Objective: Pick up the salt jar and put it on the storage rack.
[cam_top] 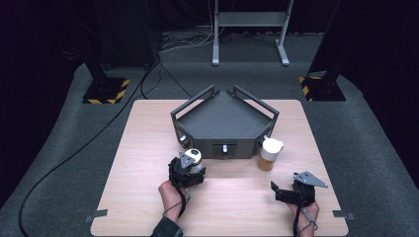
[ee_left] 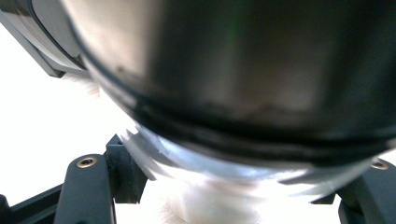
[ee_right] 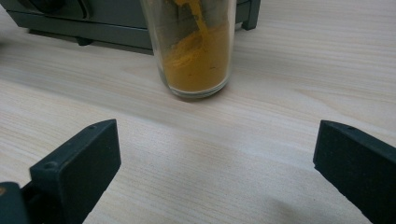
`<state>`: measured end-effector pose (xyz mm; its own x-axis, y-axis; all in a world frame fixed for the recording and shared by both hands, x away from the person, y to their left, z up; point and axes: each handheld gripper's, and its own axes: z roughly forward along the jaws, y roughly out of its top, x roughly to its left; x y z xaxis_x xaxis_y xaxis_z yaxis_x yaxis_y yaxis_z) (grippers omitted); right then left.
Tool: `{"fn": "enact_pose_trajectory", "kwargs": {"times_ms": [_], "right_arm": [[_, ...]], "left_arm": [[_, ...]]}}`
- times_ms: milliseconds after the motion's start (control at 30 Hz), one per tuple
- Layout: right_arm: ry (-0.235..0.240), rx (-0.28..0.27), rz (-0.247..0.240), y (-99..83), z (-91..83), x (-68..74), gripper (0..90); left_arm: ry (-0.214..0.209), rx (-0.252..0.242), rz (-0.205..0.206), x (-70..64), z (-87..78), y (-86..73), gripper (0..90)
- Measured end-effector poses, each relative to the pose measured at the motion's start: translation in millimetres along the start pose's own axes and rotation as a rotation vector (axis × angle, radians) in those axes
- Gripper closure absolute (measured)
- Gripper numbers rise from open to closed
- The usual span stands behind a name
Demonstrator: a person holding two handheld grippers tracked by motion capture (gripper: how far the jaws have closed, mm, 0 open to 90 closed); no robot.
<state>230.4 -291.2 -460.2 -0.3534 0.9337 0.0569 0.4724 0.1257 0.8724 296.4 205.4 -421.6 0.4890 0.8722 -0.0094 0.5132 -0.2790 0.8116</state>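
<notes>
A dark grey angular rack (cam_top: 198, 131) stands at the table's middle, also in the right gripper view (ee_right: 70, 23). My left gripper (cam_top: 191, 163) sits just in front of its left face, shut on a small jar (cam_top: 195, 155) with a pale lid. In the left gripper view that jar (ee_left: 243, 70) is blurred and very close, its glass base between the jaws of the left gripper (ee_left: 224, 186). A glass jar of yellow powder (cam_top: 270, 156) with a white lid stands by the rack's right front corner. My right gripper (cam_top: 274, 190) rests open near the front right, facing the powder jar (ee_right: 197, 51), right gripper (ee_right: 215, 163) jaws wide apart.
The wooden table (cam_top: 148, 197) has small brackets at its front corners (cam_top: 97, 216). On the floor behind stand two black posts with striped bases (cam_top: 105, 91), a metal frame (cam_top: 249, 29) and a trailing cable (cam_top: 74, 153).
</notes>
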Motion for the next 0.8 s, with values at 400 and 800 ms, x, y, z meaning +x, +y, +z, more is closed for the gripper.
{"fn": "enact_pose_trajectory", "kwargs": {"times_ms": [400, 800], "right_arm": [[0.001, 0.002, 0.0, 0.3, 0.3, -0.3, 0.0], [0.001, 0.003, 0.003, 0.5, 0.3, -0.4, 0.0]], "left_arm": [[-0.009, -0.011, 0.015, 5.3, -9.1, 8.7, 31.9], [-0.02, -0.03, 0.013, 12.5, -19.3, 17.2, 31.9]]}}
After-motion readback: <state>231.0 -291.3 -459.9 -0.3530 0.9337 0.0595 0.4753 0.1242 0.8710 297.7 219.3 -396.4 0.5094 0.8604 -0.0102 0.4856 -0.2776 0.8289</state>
